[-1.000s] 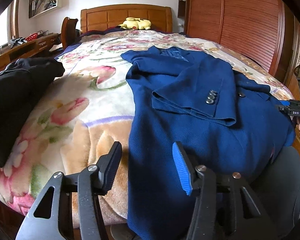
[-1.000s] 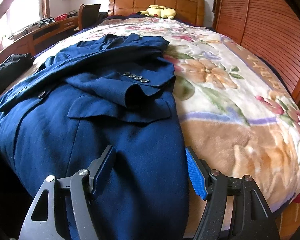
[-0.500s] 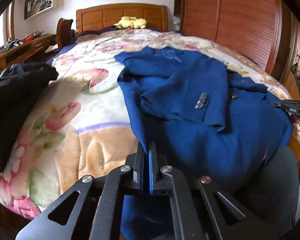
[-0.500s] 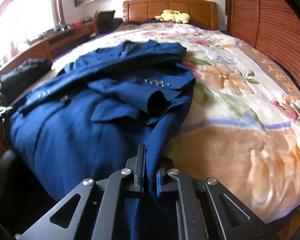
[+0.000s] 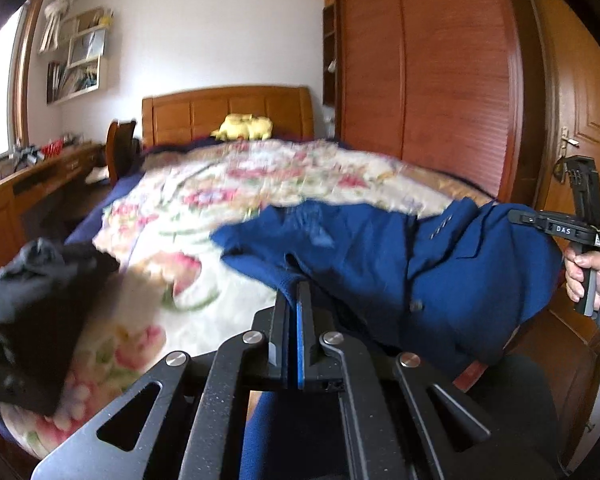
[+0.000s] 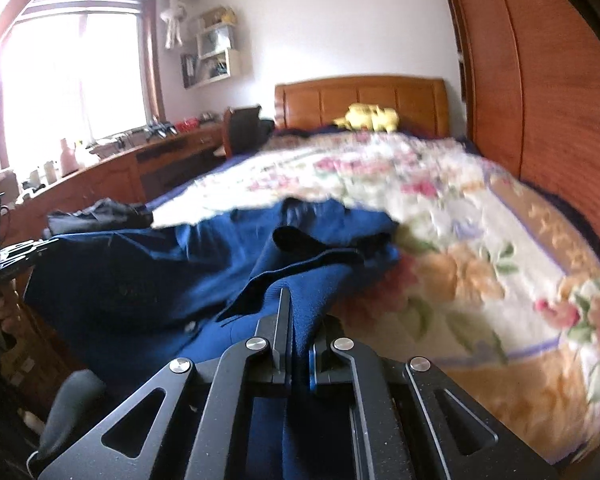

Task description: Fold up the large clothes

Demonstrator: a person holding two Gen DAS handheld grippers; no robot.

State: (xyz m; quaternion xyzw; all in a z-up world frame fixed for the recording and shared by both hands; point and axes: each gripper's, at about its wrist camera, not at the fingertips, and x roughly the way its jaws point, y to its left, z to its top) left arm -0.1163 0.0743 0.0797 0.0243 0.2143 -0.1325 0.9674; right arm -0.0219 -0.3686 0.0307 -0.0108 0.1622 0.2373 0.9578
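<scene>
Window shows only beyond right-view jacket.

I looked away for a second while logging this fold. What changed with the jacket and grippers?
Both grippers closed on the hem of the dark blue wool jacket: the left gripper and right gripper now pinch it and have lifted it off the floral blanket. The black garment and yellow plush toy stayed put.
</scene>
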